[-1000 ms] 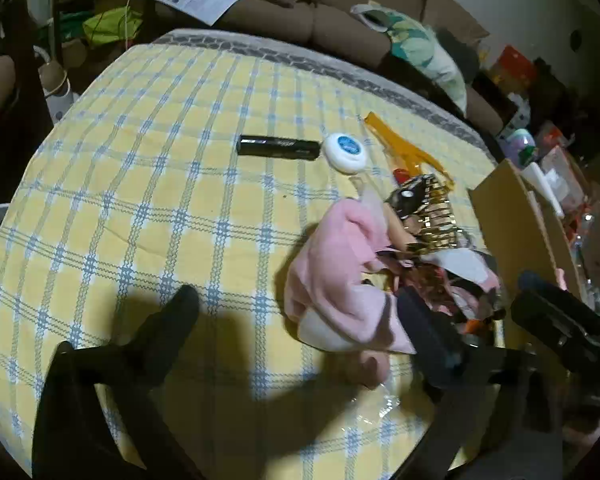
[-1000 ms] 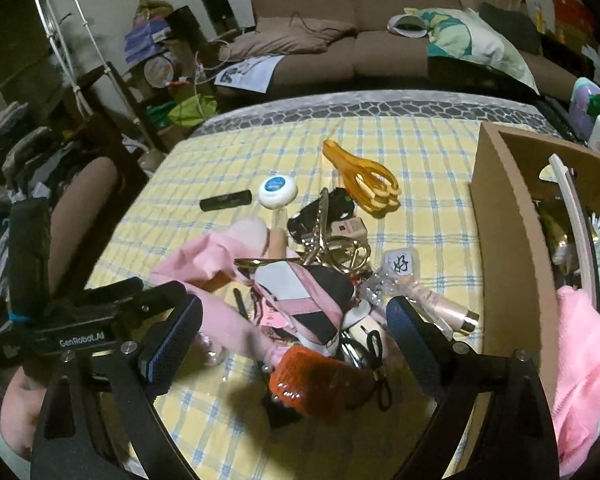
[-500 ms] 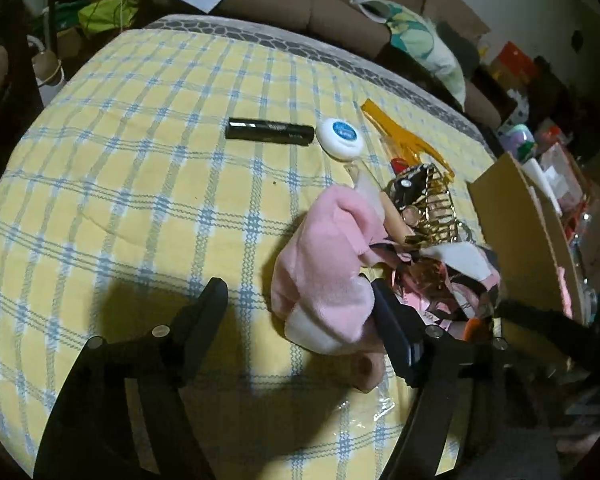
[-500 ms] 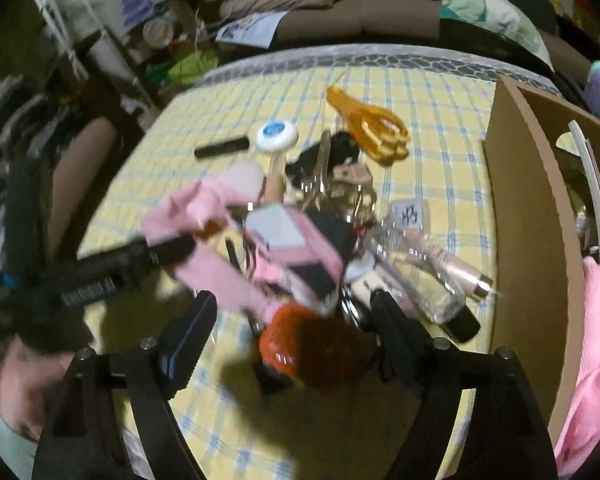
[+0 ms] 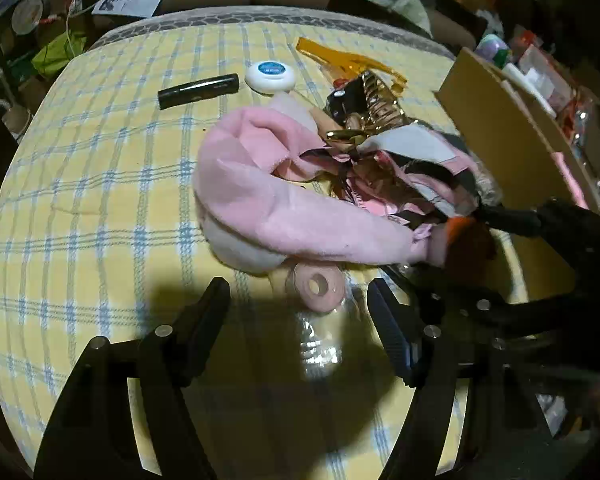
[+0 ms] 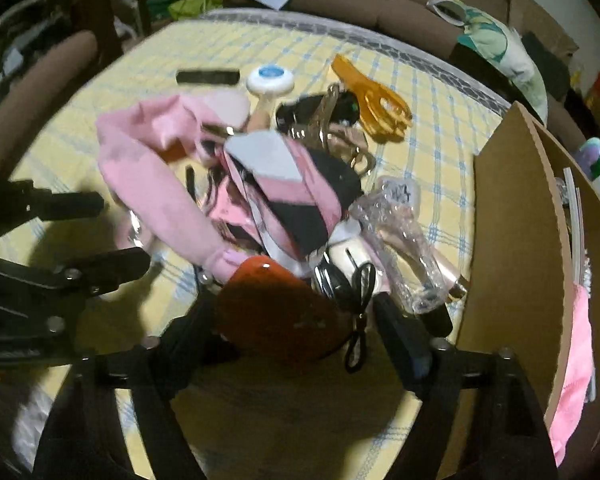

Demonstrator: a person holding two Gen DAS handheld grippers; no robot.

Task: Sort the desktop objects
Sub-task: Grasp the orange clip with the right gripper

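Note:
A heap of small things lies on the yellow checked tablecloth (image 5: 100, 200). In it are a pink cloth (image 5: 260, 200), a pink, black and grey patterned cloth (image 6: 292, 184) and a gold hair claw (image 5: 380, 108). My left gripper (image 5: 296, 296) is open, its fingers on either side of a clear bottle with a pink cap (image 5: 318, 290), with gaps on both sides. My right gripper (image 6: 292, 316) is closing around an orange-red rounded object (image 6: 276, 312). Its right finger is still clear of the object. The left gripper (image 6: 80, 240) shows at the left of the right wrist view.
A black tube (image 5: 198, 90), a white round case with a blue label (image 5: 270, 76) and an orange comb (image 5: 352, 60) lie beyond the heap. An open cardboard box (image 6: 512, 240) stands on the right. A clear-wrapped item (image 6: 404, 240) lies beside it. A sofa is behind the table.
Both grippers have narrowed. The left one slid right until its fingers flank the pink-capped bottle. The right one sank and rolled, and the orange-red object now sits between its fingers.

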